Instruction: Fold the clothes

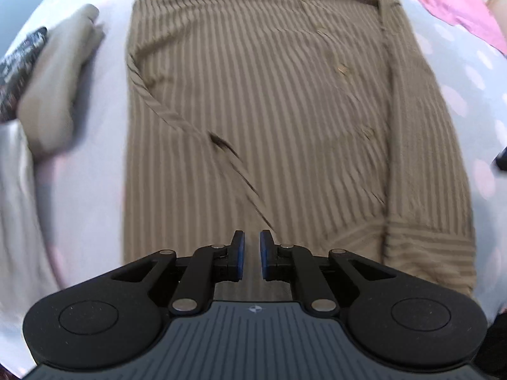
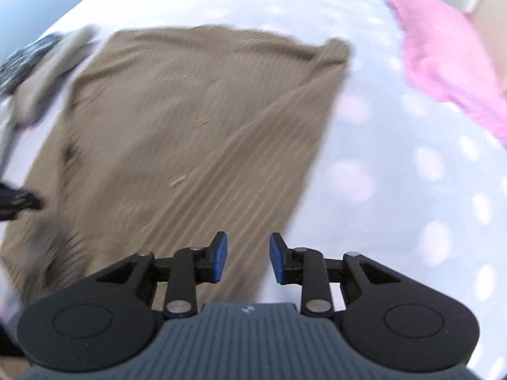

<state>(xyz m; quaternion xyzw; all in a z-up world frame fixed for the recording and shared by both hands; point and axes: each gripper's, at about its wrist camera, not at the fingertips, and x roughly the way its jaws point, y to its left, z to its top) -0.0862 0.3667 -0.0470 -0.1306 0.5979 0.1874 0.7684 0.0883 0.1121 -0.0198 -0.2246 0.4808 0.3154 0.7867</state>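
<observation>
A brown ribbed sweater point(image 1: 253, 110) lies flat on a white bedsheet with pale pink dots point(image 1: 104, 164); one sleeve is folded in along its right side point(image 1: 421, 158). My left gripper point(image 1: 252, 237) hovers above the sweater's near edge, its blue pads a narrow gap apart with nothing between them. In the right wrist view the sweater point(image 2: 177, 133) is blurred. My right gripper point(image 2: 248, 240) hangs open and empty over the sweater's right edge, where it meets the sheet point(image 2: 396, 174).
A folded beige garment point(image 1: 54, 88) and a dark patterned cloth point(image 1: 22, 60) lie left of the sweater, with a white cloth point(image 1: 16, 215) nearer. A pink cloth point(image 2: 443, 57) lies at the far right. A dark blurred shape point(image 2: 16, 202) juts in at the left edge.
</observation>
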